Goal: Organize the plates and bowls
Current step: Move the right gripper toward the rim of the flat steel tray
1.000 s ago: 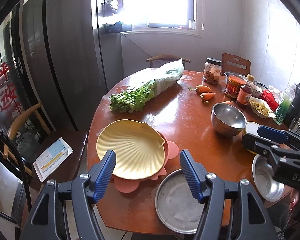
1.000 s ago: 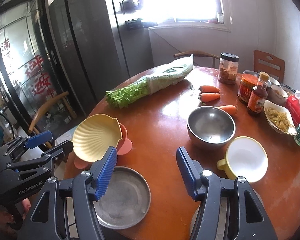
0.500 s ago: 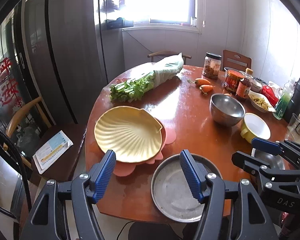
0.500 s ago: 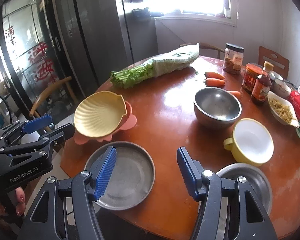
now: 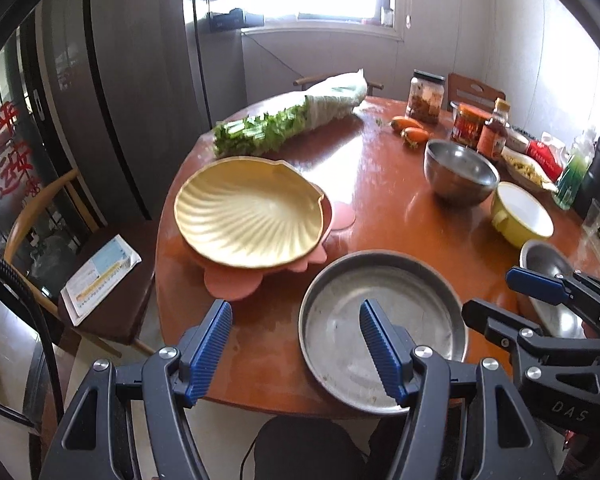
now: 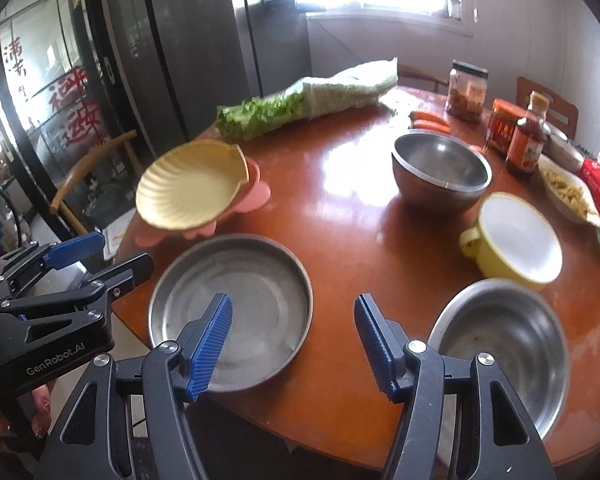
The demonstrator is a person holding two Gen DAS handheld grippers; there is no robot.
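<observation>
Left wrist: steel plate (image 5: 380,312) below gripper (image 5: 296,344).

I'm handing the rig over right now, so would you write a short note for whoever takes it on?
Left gripper: open, empty, above the table's near edge.
Right gripper: open, empty, between the flat steel plate and the small steel bowl.
Things: yellow shell plate sits on a pink plate at the left; large steel bowl and yellow cup-bowl further back on the right.
Done: only the shell plate is stacked.
Left: gather the plates together and nest the bowls.
</observation>
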